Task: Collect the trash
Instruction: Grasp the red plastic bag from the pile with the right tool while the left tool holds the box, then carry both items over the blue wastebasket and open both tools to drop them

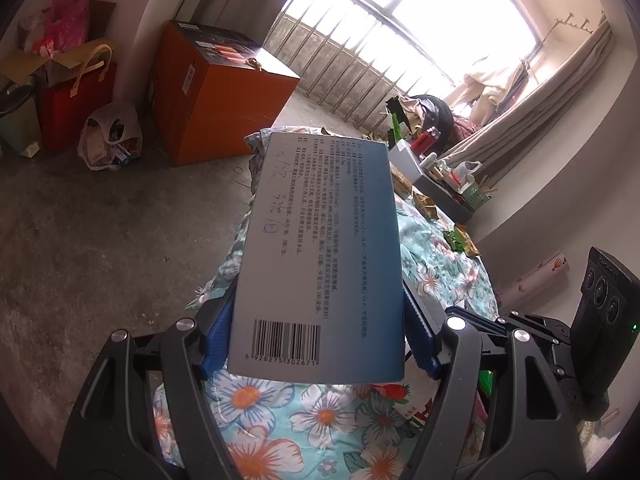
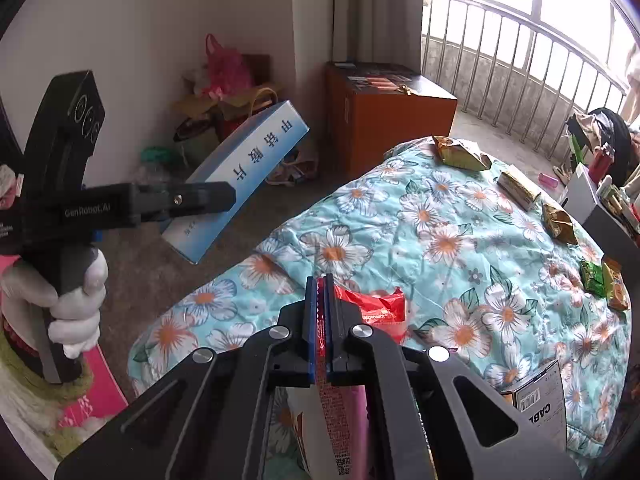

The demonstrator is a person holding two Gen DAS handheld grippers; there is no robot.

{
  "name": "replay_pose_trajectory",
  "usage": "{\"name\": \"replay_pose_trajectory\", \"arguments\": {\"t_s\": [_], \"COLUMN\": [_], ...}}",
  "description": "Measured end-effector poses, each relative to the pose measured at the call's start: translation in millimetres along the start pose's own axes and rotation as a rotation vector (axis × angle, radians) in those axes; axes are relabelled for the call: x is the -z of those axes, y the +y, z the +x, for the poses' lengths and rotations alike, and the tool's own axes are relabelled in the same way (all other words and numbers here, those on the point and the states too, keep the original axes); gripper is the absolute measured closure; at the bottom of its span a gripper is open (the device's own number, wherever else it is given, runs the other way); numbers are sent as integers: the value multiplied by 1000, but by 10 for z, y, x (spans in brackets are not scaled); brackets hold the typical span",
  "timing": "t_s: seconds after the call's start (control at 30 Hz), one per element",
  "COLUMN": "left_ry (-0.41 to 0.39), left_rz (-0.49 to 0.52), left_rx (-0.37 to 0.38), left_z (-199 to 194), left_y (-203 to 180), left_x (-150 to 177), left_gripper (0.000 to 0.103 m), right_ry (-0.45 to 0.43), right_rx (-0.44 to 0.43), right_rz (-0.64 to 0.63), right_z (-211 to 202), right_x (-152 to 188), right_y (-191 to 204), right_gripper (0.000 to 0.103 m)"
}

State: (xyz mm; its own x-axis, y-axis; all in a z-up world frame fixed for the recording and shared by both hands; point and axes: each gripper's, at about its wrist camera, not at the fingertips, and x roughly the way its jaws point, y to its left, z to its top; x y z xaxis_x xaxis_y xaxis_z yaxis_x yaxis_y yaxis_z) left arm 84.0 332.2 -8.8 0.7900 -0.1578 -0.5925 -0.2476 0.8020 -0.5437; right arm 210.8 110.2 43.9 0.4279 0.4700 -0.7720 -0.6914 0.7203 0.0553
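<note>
two grips: left gripper (image 1: 316, 332) clamps flat blue carton (image 1: 320, 256); right gripper (image 2: 320, 328) pinches crinkly red wrapper (image 2: 374, 306).

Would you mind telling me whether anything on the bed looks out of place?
Yes: snack wrappers lie scattered across the floral quilt, several along its far edge, and a small carton sits at its near corner. They look like litter on bedding.

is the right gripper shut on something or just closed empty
Shut on the red plastic wrapper. The right gripper has its blue fingers pressed together with the wrapper's edge pinched between them.
</note>
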Motion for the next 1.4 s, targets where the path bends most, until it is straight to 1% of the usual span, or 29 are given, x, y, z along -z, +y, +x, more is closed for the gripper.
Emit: {"name": "replay_pose_trajectory", "arguments": {"t_s": [0.27,0.33,0.4,0.43,0.47,0.53,0.6,0.7,0.77,0.8,0.83,0.87,0.93,1.03,1.2,1.3,1.33,1.4], "left_ry": [-15,-16,-16,-16,-16,-17,-14,-12,-10,-10,-10,-9,-8,-9,-30,-50,-55,-63], "left_rz": [12,15,12,10,8,3,-3,-5,-7,-7,-8,-8,-10,-12,1,31,43,68], "left_rx": [-4,-7,-10,-12,-14,-21,-27,-34,-36,-36,-36,-37,-39,-40,-29,-18,-14,-2], "left_z": [-65,-70,-69,-70,-71,-75,-74,-80,-78,-77,-81,-80,-81,-80,-152,-237,-266,-314], "left_y": [-70,-78,-70,-69,-64,-54,-39,-34,-56,-69,-68,-68,-67,-59,-121,-253,-305,-436], "left_x": [9,9,7,0,1,0,-2,5,13,15,18,19,22,16,6,11,13,26], "left_gripper": [35,35,35,35,35,35,35,35,35,35,35,35,35,35,35,35,35,35], "right_ry": [-126,-121,-87,-61,-31,10,45,90,130,141,143,143,110,27,-164,-296,-342,-410], "right_rx": [-75,-104,-140,-141,-128,-101,-75,18,60,74,82,74,50,34,-34,-91,-101,-89], "right_rz": [191,197,180,159,125,61,-10,-119,-157,-161,-152,-133,-86,-12,174,284,308,344], "right_z": [-263,-302,-274,-233,-179,-74,46,231,364,409,427,431,365,198,-274,-657,-794,-1048], "right_x": [-115,-117,-105,-96,-84,-45,-27,-20,-17,-14,-19,-28,-56,-105,-160,-97,-60,23], "right_y": [-406,-448,-426,-390,-332,-198,-65,111,162,159,144,111,37,-91,-432,-655,-713,-825], "right_gripper": [101,101,99,92,75,58,58,58,60,67,86,90,96,97,97,97,97,97]}}
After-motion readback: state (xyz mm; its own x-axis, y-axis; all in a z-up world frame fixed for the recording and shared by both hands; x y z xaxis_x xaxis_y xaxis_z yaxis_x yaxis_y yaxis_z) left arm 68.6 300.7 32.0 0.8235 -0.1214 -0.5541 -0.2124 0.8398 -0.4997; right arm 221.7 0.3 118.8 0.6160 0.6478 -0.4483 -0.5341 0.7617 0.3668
